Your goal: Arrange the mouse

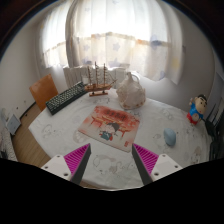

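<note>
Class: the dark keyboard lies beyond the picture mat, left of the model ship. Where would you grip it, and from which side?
Probably across its narrow width near the middle, coming down from above. The keyboard lies flat, long and slim, so only its two long edges would fit between the fingers. The tool is open and well short of it.

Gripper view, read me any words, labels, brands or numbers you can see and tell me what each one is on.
No text can be read.
The printed mat ahead of the open gripper shows a reddish picture; any lettering is too blurred to read.
The keyboard keys are too small to read.
The ship model shows no legible marking.
</note>
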Tool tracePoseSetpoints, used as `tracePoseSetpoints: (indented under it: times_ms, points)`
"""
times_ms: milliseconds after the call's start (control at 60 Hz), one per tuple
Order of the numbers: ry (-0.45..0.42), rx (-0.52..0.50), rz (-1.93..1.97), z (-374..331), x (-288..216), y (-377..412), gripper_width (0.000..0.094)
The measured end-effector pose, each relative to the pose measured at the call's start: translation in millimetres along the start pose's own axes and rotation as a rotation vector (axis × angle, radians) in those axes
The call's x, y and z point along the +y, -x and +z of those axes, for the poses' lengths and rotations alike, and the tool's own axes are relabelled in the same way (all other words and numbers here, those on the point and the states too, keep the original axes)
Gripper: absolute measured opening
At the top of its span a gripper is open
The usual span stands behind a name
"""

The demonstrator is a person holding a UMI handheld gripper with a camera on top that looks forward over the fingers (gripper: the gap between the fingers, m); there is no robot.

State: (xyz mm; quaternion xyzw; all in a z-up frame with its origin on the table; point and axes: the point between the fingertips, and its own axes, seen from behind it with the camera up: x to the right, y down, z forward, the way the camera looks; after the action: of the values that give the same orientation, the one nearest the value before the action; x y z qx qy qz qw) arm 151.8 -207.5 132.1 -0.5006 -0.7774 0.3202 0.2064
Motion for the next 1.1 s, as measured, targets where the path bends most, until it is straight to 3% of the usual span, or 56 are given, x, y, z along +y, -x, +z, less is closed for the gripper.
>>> tracePoseSetpoints:
  times_ms: [383,533,900,1100]
  points:
    - [0.029,0.257,0.193,-5.3,46.0,-144.4,0.0852]
    - [0.001,0.334,0.252,-6.5,56.4,-188.1,0.0853]
    - [-0.134,0.386,0.274,53.5,47.6,-258.5,0.0852]
    - [-0.137,0.39,0.29,109.7,48.0,-292.6,0.0853]
